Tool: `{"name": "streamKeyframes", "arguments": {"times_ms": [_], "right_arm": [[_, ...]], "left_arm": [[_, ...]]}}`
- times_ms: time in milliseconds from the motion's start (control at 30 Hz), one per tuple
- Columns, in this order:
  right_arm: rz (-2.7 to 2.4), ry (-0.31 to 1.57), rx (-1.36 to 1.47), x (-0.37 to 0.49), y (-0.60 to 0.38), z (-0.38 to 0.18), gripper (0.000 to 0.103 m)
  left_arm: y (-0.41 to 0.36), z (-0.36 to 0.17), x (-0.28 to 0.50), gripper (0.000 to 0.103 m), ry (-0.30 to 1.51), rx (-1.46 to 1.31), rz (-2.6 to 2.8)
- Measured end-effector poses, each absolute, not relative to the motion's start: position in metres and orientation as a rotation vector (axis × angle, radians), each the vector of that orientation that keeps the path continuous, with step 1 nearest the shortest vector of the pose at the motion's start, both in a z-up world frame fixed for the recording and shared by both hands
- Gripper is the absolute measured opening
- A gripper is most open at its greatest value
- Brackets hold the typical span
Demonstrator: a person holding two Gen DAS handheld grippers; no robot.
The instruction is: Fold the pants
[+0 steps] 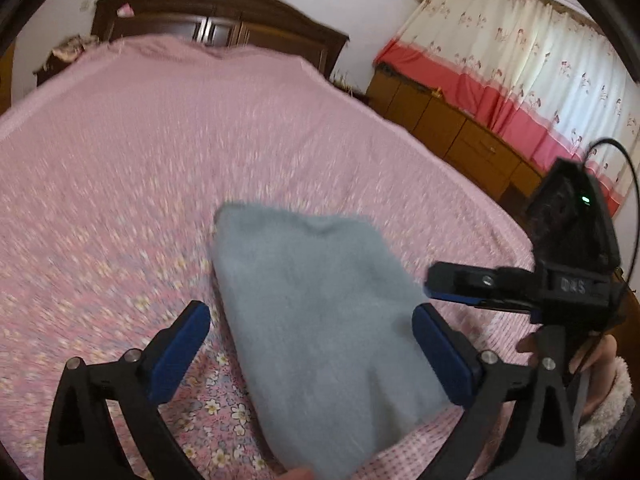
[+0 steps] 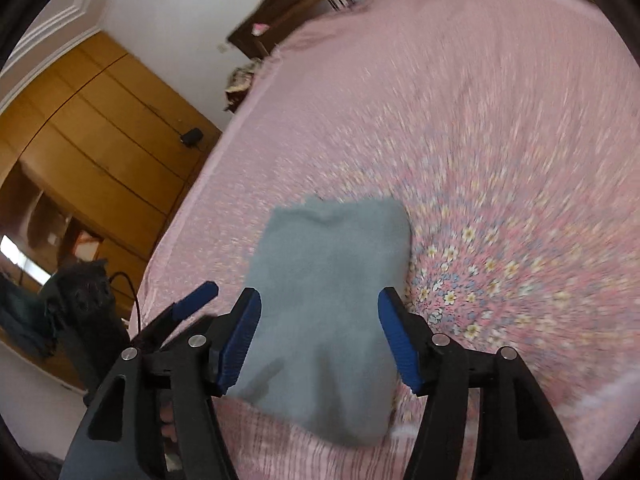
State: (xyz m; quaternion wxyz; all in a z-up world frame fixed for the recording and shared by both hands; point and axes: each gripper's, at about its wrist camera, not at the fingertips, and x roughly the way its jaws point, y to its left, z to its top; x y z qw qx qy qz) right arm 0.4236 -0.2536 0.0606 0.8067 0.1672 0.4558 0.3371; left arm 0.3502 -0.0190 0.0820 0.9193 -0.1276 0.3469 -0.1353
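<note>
The folded grey pants (image 1: 320,320) lie on the pink floral bedspread (image 1: 120,180), near its front edge. The left gripper (image 1: 310,344) and right gripper (image 2: 318,340) hang above the pants, jaws spread apart and gripping nothing.

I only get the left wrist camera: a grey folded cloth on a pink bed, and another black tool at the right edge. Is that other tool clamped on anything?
Observer: No. In the right wrist view the right gripper is open; its blue pads stand either side of the grey pants without pressing on them.
Operator: Is there furniture I can't see?
Observer: Yes, a tall wooden wardrobe stands beyond the bed, on the left of that view.
Operator: Anything on it?
Observer: A small black object sits against one of its doors; it is too small to tell what it is.
</note>
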Motion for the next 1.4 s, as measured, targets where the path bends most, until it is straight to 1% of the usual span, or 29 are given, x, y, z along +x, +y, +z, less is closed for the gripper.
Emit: {"name": "streamKeyframes", "arguments": {"times_ms": [167,233,300,433,567,700,867,1000,1100,1400], "right_arm": [[0.637,0.851,0.181,0.381,-0.261,0.105,0.069],[0.598,0.799,0.093,0.361,-0.260,0.115,0.081],[0.534,0.712,0.008,0.333,-0.256,0.125,0.088],[0.535,0.586,-0.044,0.287,-0.246,0.133,0.088],[0.516,0.543,-0.055,0.256,-0.233,0.122,0.088],[0.453,0.535,-0.064,0.236,-0.224,0.098,0.088],[0.409,0.595,-0.015,0.225,-0.224,0.063,0.088],[0.394,0.657,0.037,0.226,-0.238,0.040,0.088],[0.393,0.694,0.076,0.229,-0.244,0.034,0.088],[0.406,0.709,0.037,0.227,-0.233,0.029,0.088]], "left_arm": [[-0.017,0.112,0.329,0.103,0.649,-0.239,-0.248],[-0.018,0.123,0.317,0.103,0.635,-0.215,-0.231],[-0.017,0.131,0.300,0.103,0.619,-0.189,-0.224],[-0.020,0.137,0.268,0.103,0.594,-0.143,-0.201],[-0.020,0.133,0.239,0.103,0.596,-0.126,-0.187],[-0.016,0.119,0.213,0.103,0.597,-0.103,-0.157],[-0.011,0.092,0.195,0.103,0.601,-0.082,-0.097],[-0.009,0.066,0.194,0.103,0.665,-0.109,-0.086],[-0.008,0.058,0.193,0.103,0.672,-0.128,-0.094],[-0.026,0.048,0.196,0.103,0.679,-0.085,-0.122]]}}
